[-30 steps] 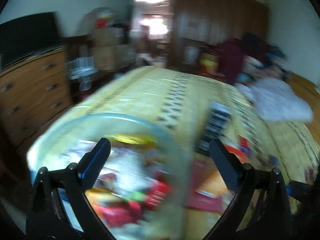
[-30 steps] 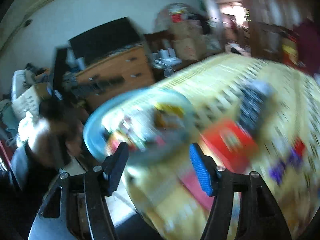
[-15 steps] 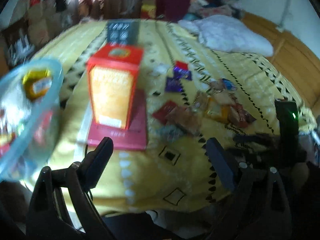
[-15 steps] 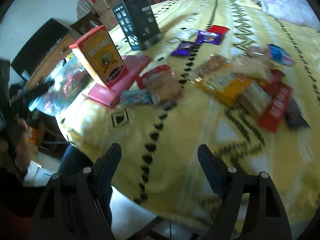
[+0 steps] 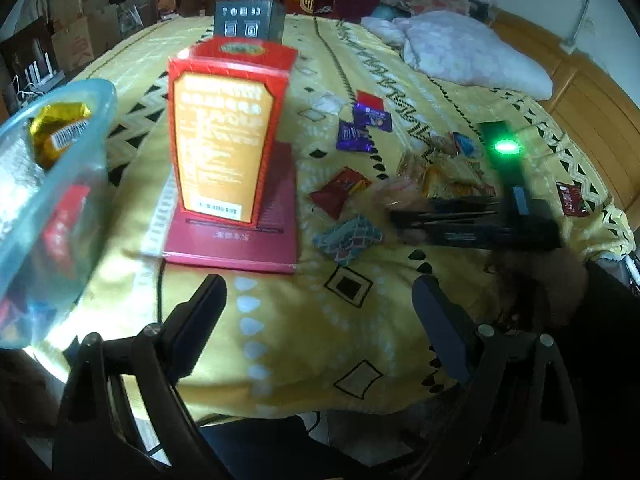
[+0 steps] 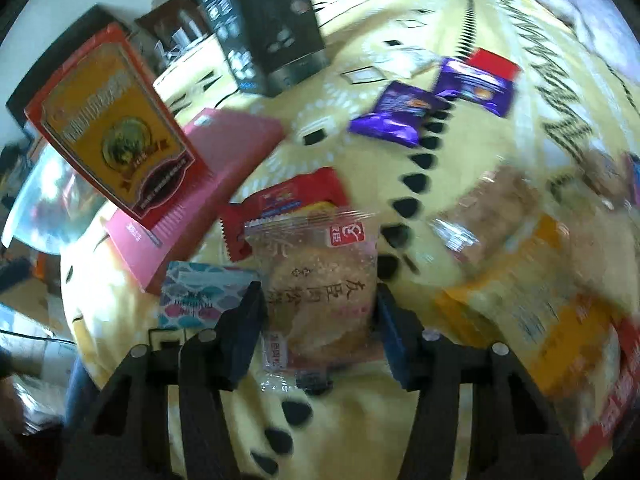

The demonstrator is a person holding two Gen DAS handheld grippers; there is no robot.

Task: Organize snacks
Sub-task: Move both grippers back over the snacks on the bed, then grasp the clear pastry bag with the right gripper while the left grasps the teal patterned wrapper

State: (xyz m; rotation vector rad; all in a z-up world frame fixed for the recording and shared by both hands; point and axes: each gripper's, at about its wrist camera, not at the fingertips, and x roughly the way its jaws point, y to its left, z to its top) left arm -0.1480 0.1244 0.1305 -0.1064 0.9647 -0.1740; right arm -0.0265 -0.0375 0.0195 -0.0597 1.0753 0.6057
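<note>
Right tool (image 6: pixel 318 320) closing around clear pastry packet (image 6: pixel 316 280) on bed (image 6: pixel 400 400). Left tool (image 5: pixel 320 312) open, empty, near red box (image 5: pixel 228 140).

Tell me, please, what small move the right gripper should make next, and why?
Probably finish closing, then lift. The right gripper straddles the clear-wrapped pastry packet lying on the yellow bedspread, and its jaws are closing, one on each side of the packet. The packet seems to overlap a red snack packet, so a gentle lift should avoid dragging it.

A yellow patterned bedspread (image 5: pixel 360 340) covers the bed, cardboard boxes (image 5: pixel 80 28) stacked behind.
</note>
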